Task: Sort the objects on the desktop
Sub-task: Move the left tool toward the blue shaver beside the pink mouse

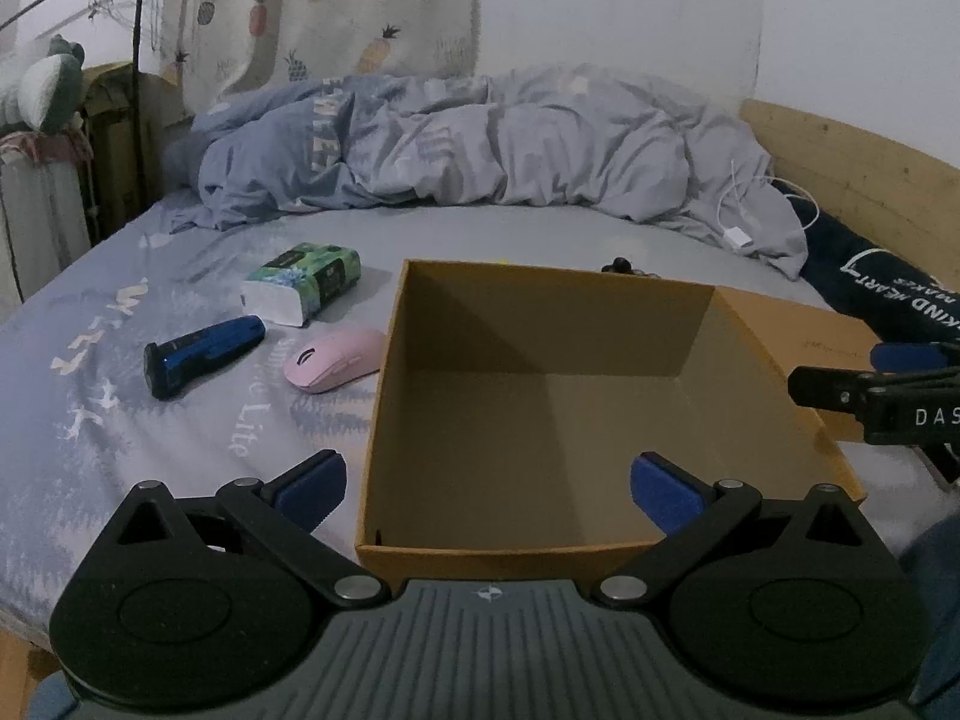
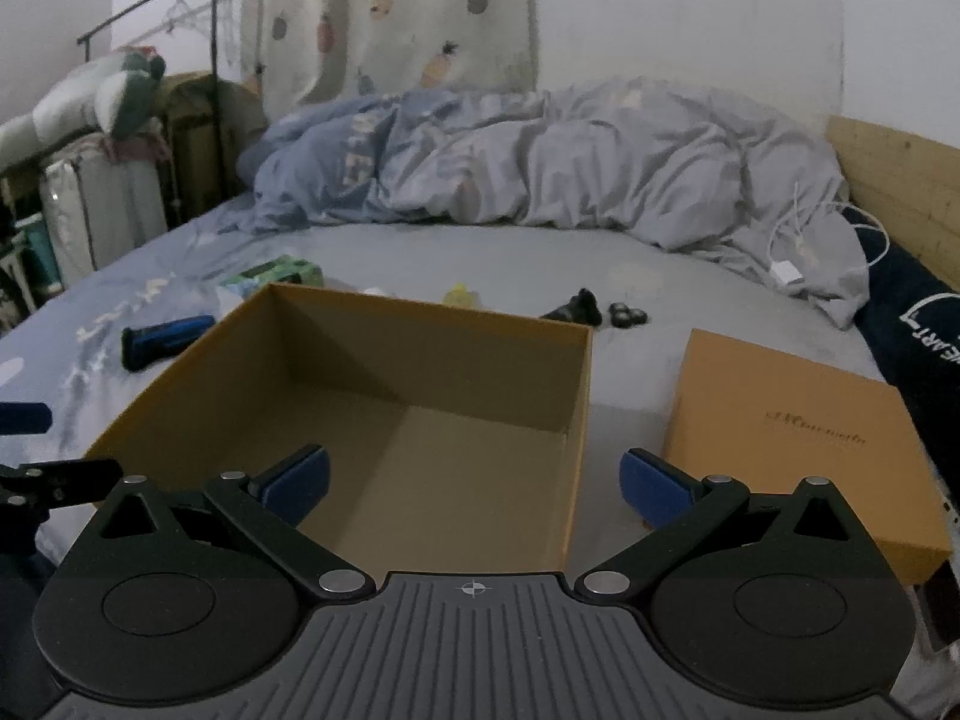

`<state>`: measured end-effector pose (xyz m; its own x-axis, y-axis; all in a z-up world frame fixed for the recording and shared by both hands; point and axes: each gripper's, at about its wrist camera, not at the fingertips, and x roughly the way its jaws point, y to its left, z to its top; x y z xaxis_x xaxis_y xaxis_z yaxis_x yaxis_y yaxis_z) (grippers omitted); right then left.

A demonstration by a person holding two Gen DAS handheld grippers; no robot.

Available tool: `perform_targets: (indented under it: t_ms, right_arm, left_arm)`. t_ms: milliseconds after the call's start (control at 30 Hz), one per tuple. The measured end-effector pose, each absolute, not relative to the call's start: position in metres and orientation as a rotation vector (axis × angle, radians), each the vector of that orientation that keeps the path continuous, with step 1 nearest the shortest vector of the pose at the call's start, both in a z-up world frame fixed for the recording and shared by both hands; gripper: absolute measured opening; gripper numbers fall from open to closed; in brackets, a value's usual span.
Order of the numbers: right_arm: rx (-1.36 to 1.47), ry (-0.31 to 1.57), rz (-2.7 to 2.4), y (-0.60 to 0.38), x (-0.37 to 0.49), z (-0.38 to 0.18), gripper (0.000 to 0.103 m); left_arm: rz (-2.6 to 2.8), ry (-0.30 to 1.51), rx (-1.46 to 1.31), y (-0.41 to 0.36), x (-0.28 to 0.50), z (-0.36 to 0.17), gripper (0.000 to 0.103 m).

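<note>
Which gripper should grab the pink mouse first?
Left. The pink computer mouse lies just left of the open brown cardboard box, ahead of the open left gripper; the right wrist view doesn't show it.

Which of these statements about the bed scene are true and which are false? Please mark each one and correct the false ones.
1. The cardboard box is open and has nothing inside. True.
2. The pink mouse lies inside the box. False: it lies on the bedsheet, just left of the box.
3. The left gripper is open and holds nothing. True.
4. The blue shaver stands upright. False: it lies on its side on the sheet, left of the mouse.
5. The box lid lies on the bed to the right of the box. True.
6. The right gripper is shut on the tissue pack. False: it is open and empty, and the pack lies on the sheet.
</note>
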<state>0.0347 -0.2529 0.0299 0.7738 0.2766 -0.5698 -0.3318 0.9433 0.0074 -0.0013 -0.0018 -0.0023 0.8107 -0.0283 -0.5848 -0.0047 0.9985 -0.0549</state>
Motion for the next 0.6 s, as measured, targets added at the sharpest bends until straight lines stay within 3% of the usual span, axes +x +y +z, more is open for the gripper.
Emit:
perform_targets:
  t_ms: [600]
  right_arm:
    - [-0.1,0.616,0.316,-0.256,0.037,0.028,0.103]
  left_arm:
    - [-0.009,0.686,-0.065,-0.002,0.008,-0.016,0.103]
